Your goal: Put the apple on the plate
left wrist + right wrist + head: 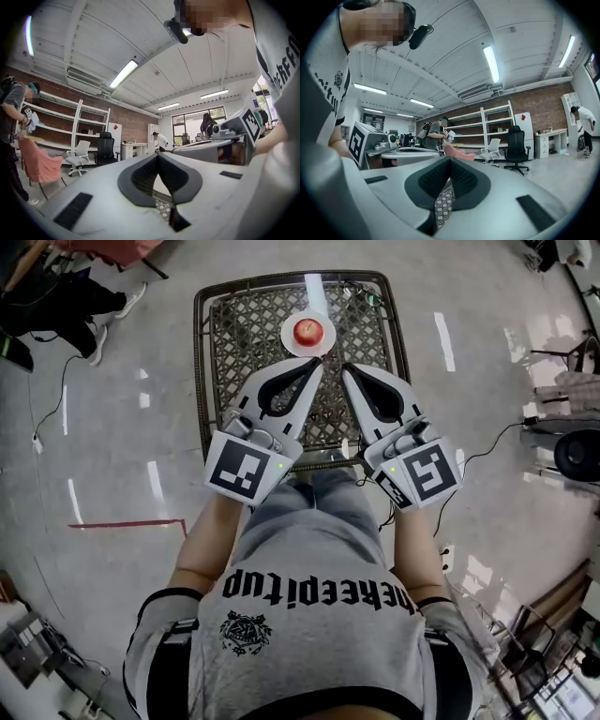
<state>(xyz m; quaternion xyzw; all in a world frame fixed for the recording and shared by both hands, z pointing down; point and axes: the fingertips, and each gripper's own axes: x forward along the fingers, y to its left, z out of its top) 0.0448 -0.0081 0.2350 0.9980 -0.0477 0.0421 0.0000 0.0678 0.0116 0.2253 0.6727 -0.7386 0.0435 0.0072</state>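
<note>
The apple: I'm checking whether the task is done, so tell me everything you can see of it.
The apple is red, round and looks whole; it is too small in the head view for finer detail. It sits near the middle of a white round plate toward the far end of the lattice table. Only the plate touches it.

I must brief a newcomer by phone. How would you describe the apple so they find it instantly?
Start at the dark-framed table with a lattice top, standing on the grey floor in front of the person. Toward its far edge lies a small white plate, and the apple sits in its middle. It is the only red, round thing on the table.
</note>
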